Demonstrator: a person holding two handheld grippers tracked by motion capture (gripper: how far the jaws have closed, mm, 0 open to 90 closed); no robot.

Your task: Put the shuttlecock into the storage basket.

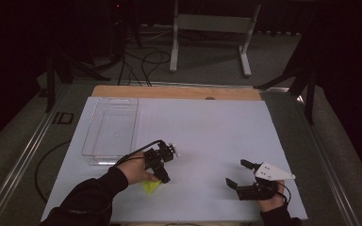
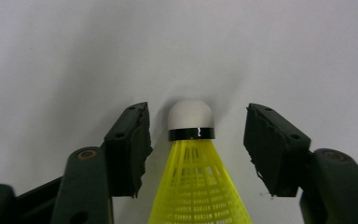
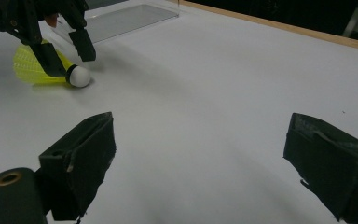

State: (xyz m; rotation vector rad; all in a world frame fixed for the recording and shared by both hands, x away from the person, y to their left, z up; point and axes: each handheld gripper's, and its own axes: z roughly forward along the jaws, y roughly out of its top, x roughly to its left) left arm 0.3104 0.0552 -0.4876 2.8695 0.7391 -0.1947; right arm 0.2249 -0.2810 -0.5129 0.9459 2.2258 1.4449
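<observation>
A shuttlecock (image 2: 191, 119) with a yellow mesh skirt, a black band and a white rounded cork lies on its side on the white table sheet (image 1: 207, 127). My left gripper (image 2: 196, 126) points down over it, with one jaw on each side of the cork end. A narrow gap shows at the left pad and a wider one at the right pad, so the jaws are open around it. From above, the shuttlecock (image 1: 151, 186) peeks out under the left gripper (image 1: 162, 179). My right gripper (image 1: 235, 172) rests open at the near right, with nothing between its pads (image 3: 86, 154).
A clear plastic tray (image 1: 111, 127) lies flat at the left of the sheet, beyond the left hand. A wooden strip (image 1: 176, 92) runs along the far edge. From the right gripper view, the shuttlecock (image 3: 37, 65) and left gripper (image 3: 72, 58) sit far off, upper left.
</observation>
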